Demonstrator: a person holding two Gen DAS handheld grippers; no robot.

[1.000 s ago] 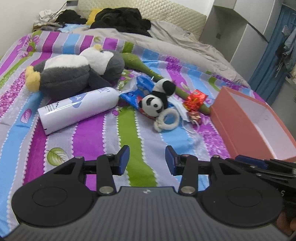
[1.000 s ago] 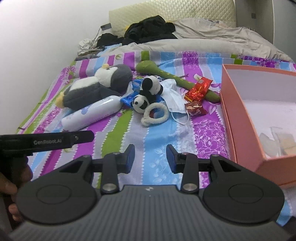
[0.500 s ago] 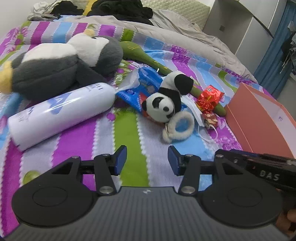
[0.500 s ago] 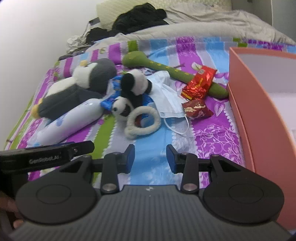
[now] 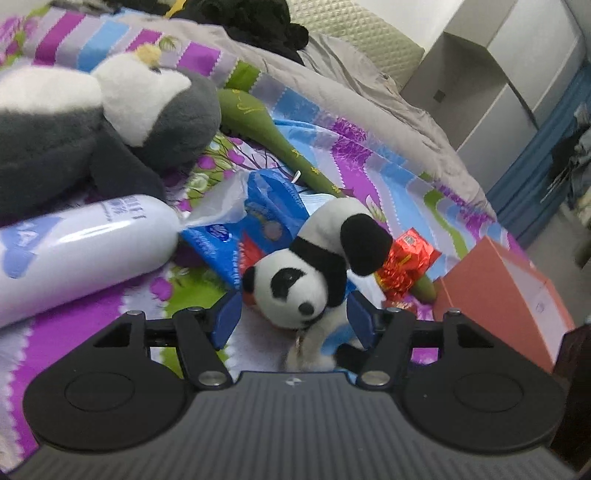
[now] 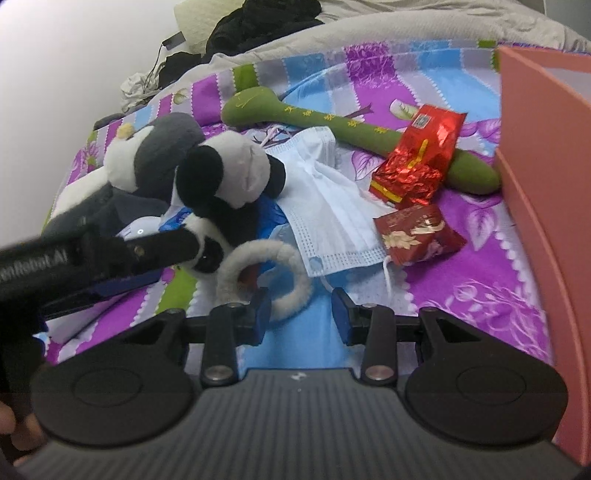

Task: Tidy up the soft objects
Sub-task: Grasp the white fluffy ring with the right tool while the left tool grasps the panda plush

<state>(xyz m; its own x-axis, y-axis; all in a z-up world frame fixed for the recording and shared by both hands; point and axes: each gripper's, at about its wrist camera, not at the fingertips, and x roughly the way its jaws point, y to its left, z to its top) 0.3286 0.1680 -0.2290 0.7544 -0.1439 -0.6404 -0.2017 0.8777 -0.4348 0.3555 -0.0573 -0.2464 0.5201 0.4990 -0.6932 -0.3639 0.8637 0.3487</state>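
A small panda plush [image 5: 310, 273] with a fluffy white ring [image 6: 266, 273] lies on the striped bed. My left gripper [image 5: 293, 319] is open, its blue pads on either side of the panda's head, apart from it. The panda also shows in the right wrist view [image 6: 229, 173], with the left gripper [image 6: 110, 254] reaching in from the left. My right gripper [image 6: 299, 317] is open and empty, its left pad by the ring. A big grey penguin plush [image 5: 92, 122] and a green plush stick [image 6: 354, 129] lie beyond.
An orange box [image 5: 506, 295] stands open on the right. A white bottle [image 5: 74, 254], a blue packet [image 5: 255, 221], a face mask [image 6: 325, 199] and red foil packs [image 6: 417, 155] lie around the panda. Dark clothes [image 5: 251, 22] and a grey blanket sit at the bed's head.
Both grippers have moved forward toward the pile. The left gripper has opened wider and now straddles the panda's head. The right gripper has come up to the white ring.
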